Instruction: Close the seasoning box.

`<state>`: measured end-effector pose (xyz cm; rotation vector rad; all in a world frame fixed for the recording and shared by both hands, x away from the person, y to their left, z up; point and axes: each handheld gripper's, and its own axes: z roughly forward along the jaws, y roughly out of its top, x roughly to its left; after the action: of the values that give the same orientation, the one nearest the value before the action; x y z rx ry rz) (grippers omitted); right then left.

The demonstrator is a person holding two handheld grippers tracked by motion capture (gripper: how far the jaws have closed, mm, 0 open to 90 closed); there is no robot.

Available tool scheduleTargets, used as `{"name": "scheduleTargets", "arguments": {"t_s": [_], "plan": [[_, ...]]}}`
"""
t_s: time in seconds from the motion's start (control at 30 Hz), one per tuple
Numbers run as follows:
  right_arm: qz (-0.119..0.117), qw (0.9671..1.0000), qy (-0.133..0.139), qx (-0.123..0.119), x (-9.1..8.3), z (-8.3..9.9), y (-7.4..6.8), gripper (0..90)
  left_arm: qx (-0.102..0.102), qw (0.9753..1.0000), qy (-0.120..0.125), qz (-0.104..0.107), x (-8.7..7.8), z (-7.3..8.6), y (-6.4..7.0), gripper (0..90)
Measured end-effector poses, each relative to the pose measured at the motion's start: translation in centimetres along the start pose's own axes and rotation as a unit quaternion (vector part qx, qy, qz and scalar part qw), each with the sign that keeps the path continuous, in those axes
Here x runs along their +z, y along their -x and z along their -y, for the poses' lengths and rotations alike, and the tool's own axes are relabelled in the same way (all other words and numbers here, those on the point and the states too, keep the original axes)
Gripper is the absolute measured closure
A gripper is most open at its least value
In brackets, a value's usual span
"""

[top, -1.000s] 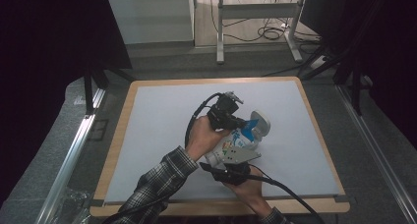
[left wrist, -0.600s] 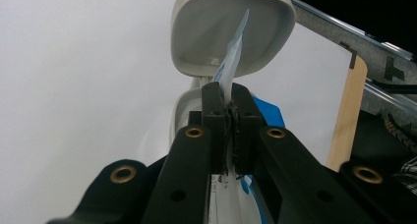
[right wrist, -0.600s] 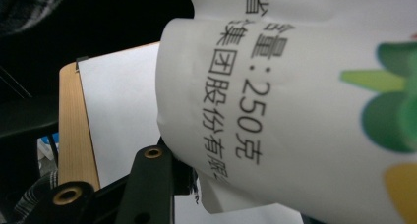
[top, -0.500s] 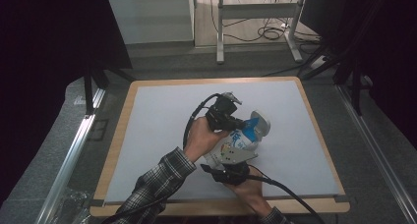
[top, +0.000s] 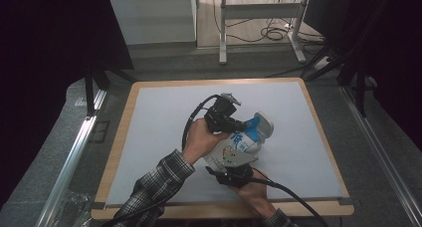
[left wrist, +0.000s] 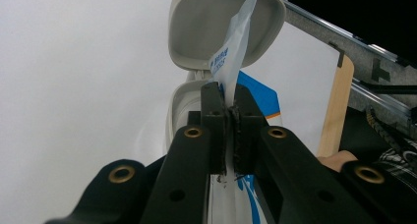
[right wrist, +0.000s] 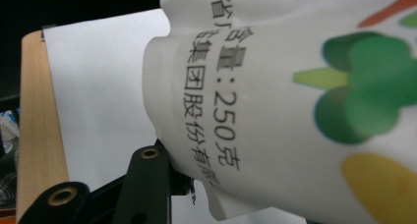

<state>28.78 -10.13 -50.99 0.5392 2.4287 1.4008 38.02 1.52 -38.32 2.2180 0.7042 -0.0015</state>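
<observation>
bag point(top: 238, 148) is clamped by your left gripper point(left wrist: 226, 98) at the mouth, beside the open lid point(left wrist: 226, 25). your right gripper point(right wrist: 169, 177) pinches its bottom edge. contents appear not yet emptied.

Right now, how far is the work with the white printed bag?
Done: the grey oval lid stands open. In hand: the left tongs pinch the top edge of the white printed plastic bag above the open grey container; the right tongs grip its bottom. Left: probably getting the bag inside and closing the lid.

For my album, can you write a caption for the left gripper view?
Left gripper, jaws shut on a bag's top edge, lifts it before an open grey lid.
</observation>
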Motion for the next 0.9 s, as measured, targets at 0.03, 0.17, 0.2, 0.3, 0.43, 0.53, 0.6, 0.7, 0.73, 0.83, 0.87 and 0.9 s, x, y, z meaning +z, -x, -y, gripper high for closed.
{"name": "scheduleTargets", "arguments": {"t_s": [0.03,0.17,0.2,0.3,0.43,0.53,0.6,0.7,0.73,0.83,0.87,0.9], "plan": [[0.0,1.0,-0.001,0.003,0.0,0.0,0.0,59.6,-0.002,1.0,0.001,0.002,-0.1,0.1,0.0,86.4],[0.006,1.0,-0.007,0.0,0.2,0.3,0.2,59.2,-0.004,1.0,0.002,0.004,-0.4,0.3,-0.1,86.1],[0.006,0.9999,-0.01,0.002,0.2,0.3,0.2,59.1,-0.004,1.0,0.002,0.003,-0.5,0.4,-0.1,86.1],[0.01,0.9999,-0.013,0.002,0.3,0.5,0.4,58.8,-0.006,1.0,0.002,0.005,-0.8,0.6,-0.3,85.9],[0.012,0.9998,-0.017,0.006,0.3,0.7,0.6,58.6,-0.009,0.9999,0.004,0.006,-1.1,0.7,-0.4,85.7],[0.011,0.9997,-0.02,0.007,0.4,0.7,0.7,58.4,-0.01,0.9999,0.005,0.008,-1.4,0.9,-0.4,85.7],[0.011,0.9997,-0.02,0.006,0.5,0.8,0.7,58.4,-0.006,0.9999,0.006,0.006,-1.6,0.9,-0.4,86.0],[0.013,0.9997,-0.022,0.006,0.5,0.9,0.8,57.6,-0.003,0.9999,0.011,0.005,-1.9,1.1,-0.3,87.4],[0.012,0.9996,-0.024,0.01,0.4,0.8,0.9,57.2,-0.003,0.9999,0.013,0.005,-2.0,1.1,-0.3,87.6],[0.013,0.9995,-0.025,0.012,0.4,0.9,1.1,55.7,-0.003,0.9998,0.018,0.007,-2.3,1.2,-0.3,87.8],[0.011,0.9995,-0.026,0.016,0.3,0.9,1.1,55.4,0.001,0.9998,0.015,0.009,-2.4,1.3,-0.3,87.8],[0.012,0.9995,-0.027,0.015,0.3,1.0,1.2,55.1,0.001,0.9998,0.017,0.009,-2.5,1.3,-0.3,87.8]]}}
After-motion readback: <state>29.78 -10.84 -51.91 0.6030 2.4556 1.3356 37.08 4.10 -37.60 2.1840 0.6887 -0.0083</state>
